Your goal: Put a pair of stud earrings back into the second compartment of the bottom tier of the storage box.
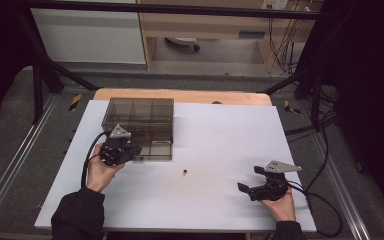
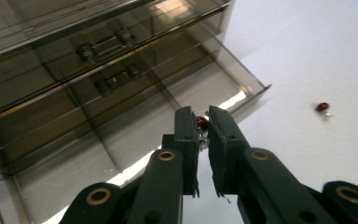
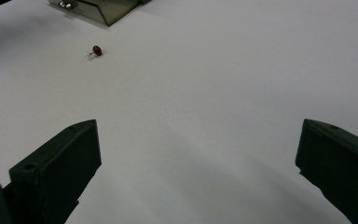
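While the left gripper point(image 2: 202, 122) pinches a small red bead point(image 2: 202, 122) just above the open tray of the smoky plastic box point(image 1: 138, 117) near the worktop's point(image 1: 220, 135) far left corner, the right gripper point(image 3: 198, 163) gapes wide, nearer the loose bead point(image 3: 96, 50).

The tabletop point(image 1: 220, 200) is wide and bare in the middle and on the right. A gripper can pass there easily. One small red pin point(image 1: 185, 172) lies alone near the middle. At the far left stands a smoky plastic box point(image 1: 139, 117) with its drawer point(image 1: 155, 150) pulled out toward the near side, blocking that corner.
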A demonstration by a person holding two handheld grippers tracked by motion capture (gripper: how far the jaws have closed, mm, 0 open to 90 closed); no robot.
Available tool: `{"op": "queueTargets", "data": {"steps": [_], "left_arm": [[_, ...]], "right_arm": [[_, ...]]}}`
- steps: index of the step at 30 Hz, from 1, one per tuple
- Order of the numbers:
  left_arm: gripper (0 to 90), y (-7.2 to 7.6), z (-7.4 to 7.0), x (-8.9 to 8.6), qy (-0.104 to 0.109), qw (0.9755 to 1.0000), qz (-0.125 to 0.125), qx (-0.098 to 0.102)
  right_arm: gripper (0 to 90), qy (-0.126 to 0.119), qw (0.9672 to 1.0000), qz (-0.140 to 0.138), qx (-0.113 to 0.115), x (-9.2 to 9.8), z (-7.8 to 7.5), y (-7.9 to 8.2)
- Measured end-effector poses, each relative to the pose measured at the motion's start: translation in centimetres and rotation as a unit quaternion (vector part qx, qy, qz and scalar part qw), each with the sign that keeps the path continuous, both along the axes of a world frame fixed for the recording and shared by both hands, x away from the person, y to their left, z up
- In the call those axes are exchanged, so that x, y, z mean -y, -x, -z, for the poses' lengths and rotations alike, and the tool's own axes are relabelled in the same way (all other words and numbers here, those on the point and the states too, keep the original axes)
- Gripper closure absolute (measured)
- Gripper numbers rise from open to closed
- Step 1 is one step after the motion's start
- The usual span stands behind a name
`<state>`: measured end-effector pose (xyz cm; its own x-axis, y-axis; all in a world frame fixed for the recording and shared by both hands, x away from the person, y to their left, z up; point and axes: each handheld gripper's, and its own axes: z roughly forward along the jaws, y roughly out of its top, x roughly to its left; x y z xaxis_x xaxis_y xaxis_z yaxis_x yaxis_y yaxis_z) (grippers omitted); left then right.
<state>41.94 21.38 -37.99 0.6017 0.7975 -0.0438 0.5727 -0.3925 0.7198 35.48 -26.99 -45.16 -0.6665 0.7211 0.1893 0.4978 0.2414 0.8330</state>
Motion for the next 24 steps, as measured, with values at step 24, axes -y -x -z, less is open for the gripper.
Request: {"op": "queueTargets", "data": {"steps": [24], "left_arm": [[81.1, -3.2, 3.4, 0.0, -0.026, 0.9987, -0.043, -0.013]], "right_arm": [[0.7, 0.002, 1.0, -0.001, -0.001, 0.0, 0.0, 0.0]]}}
